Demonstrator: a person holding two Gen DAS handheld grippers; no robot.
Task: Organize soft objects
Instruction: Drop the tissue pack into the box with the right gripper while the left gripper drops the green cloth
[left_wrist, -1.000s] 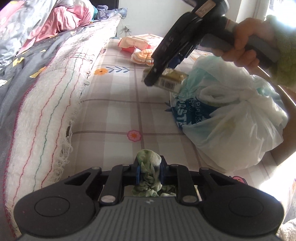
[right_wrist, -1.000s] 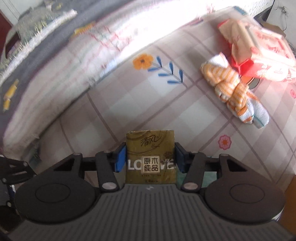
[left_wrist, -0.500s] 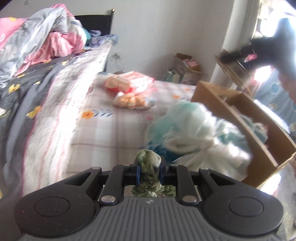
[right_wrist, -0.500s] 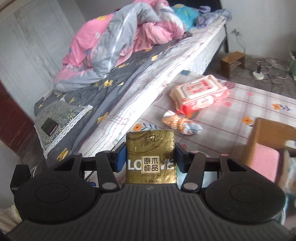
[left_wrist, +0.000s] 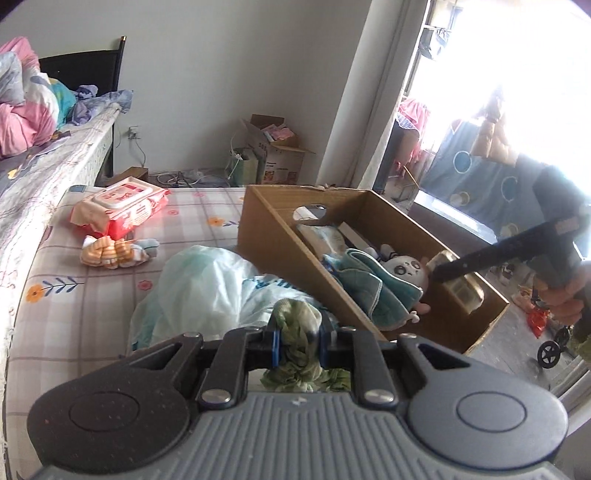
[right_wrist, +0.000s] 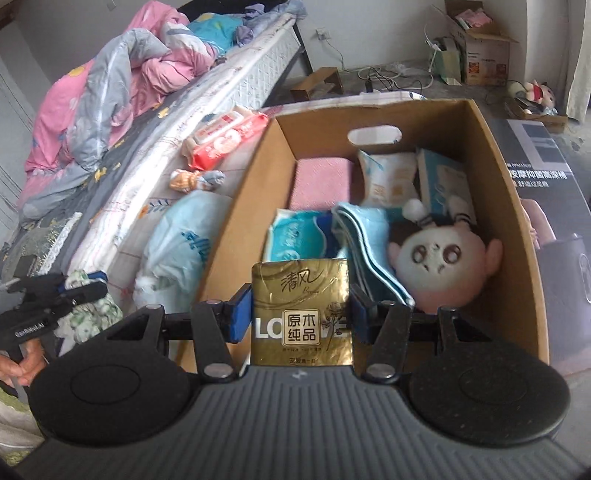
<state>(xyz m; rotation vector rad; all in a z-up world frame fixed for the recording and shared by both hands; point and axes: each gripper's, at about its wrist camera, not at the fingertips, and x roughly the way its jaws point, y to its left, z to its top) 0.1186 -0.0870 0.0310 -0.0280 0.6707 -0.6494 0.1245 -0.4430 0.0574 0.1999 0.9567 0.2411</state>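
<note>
Two grippers loaded | your right gripper (right_wrist: 301, 317) is clamping the gold tissue pack (right_wrist: 301, 312) over the cardboard box (right_wrist: 517, 206) | your left gripper (left_wrist: 297, 341), at 9 o'clock of it, is pinching the green cloth (left_wrist: 297, 325).

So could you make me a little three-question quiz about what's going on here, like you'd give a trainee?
1. True or false: the right gripper is empty.
2. What does the left gripper hold? A) green cloth B) striped socks C) wipes pack
3. Fill in: the plush doll lies inside the cardboard ____.

Key:
1. False. It is shut on the gold tissue pack, held over the cardboard box.
2. A. It is shut on the green cloth; the striped socks and wipes pack lie on the checked mat.
3. box.
</note>
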